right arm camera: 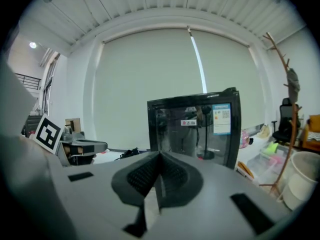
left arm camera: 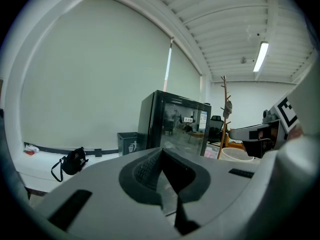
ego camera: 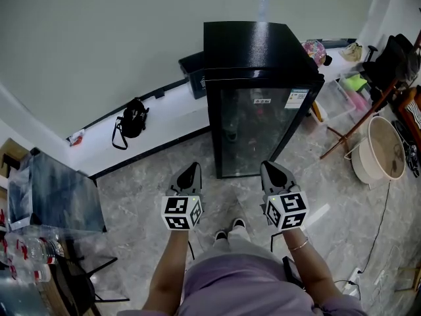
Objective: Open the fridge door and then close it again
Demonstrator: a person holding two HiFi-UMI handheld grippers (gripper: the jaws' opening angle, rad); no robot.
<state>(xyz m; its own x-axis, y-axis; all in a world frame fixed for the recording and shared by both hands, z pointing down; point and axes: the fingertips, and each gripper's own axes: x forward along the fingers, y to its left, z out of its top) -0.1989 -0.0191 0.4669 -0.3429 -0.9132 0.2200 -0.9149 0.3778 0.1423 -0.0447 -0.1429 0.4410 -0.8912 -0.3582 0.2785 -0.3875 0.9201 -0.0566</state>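
grey floor bears a closed black fridge; left hand-held gripper and right hand-held gripper are pinched together, empty.

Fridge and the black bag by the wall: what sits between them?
A dark bin, close beside the fridge; the bag lies apart. Left gripper view shows it best.

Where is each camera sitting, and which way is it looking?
Head view: sits on the person's head, looks steeply down at the fridge and floor; shows both arms, shoes, the left gripper and right gripper.
Left gripper view: rides on the left gripper, looks along its shut jaws toward the fridge; the right gripper shows at right.
Right gripper view: rides on the right gripper, faces the fridge's glass door; the left gripper shows at left.
Shared: all three show the closed fridge.
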